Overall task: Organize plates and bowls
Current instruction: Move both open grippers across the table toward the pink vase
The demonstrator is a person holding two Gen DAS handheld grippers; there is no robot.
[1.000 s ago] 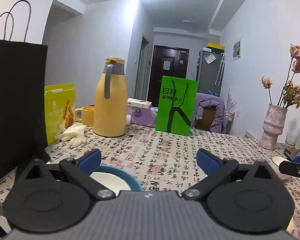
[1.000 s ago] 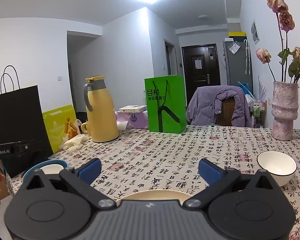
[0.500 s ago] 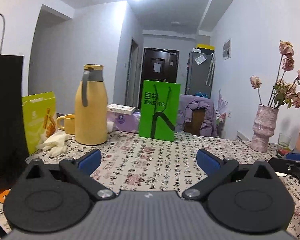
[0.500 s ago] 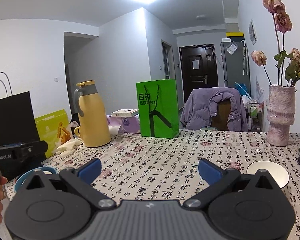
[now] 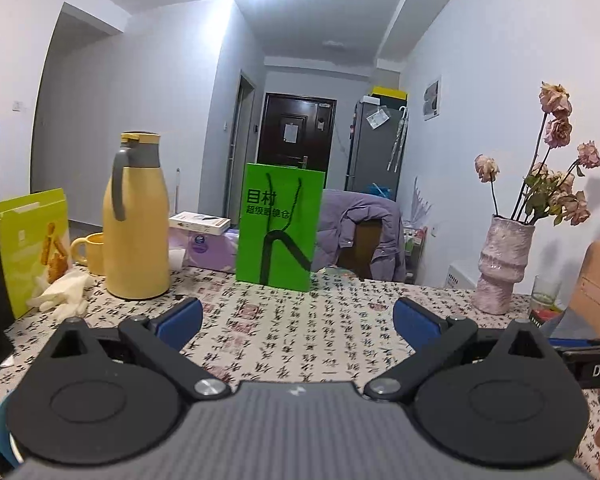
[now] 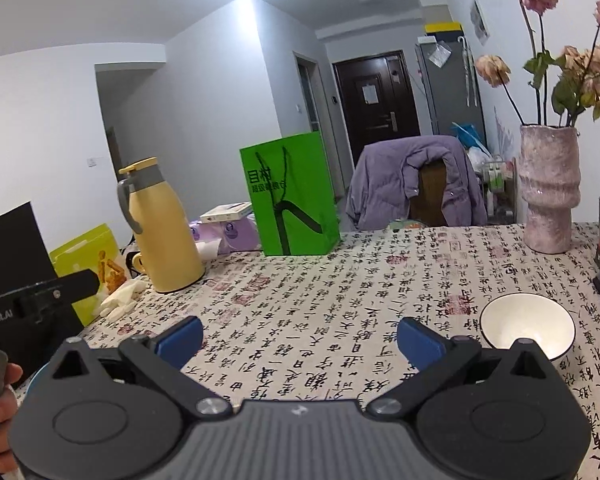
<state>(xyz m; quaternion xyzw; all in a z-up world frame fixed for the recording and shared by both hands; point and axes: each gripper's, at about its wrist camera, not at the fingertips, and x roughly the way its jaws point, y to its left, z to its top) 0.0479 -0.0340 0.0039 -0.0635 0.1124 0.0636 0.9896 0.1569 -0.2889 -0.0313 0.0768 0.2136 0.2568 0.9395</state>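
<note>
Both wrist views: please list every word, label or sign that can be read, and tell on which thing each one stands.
"目村", large black characters on the green paper bag.
The smaller line under it on the bag: too blurred to read surely.
"DAS", cut off at the frame edge, on the right gripper's body.
"nRobot.AI", start cut off, on the left gripper's body.
Tablecloth: printed calligraphy characters, too many and distorted to quote.
White box, door notice: unreadable.

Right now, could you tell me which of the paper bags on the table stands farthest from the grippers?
The bright green bag with black cord handles, upright at the table's far edge by the chair. The black bag and the yellow-green bag sit nearer, along the left side.
</note>
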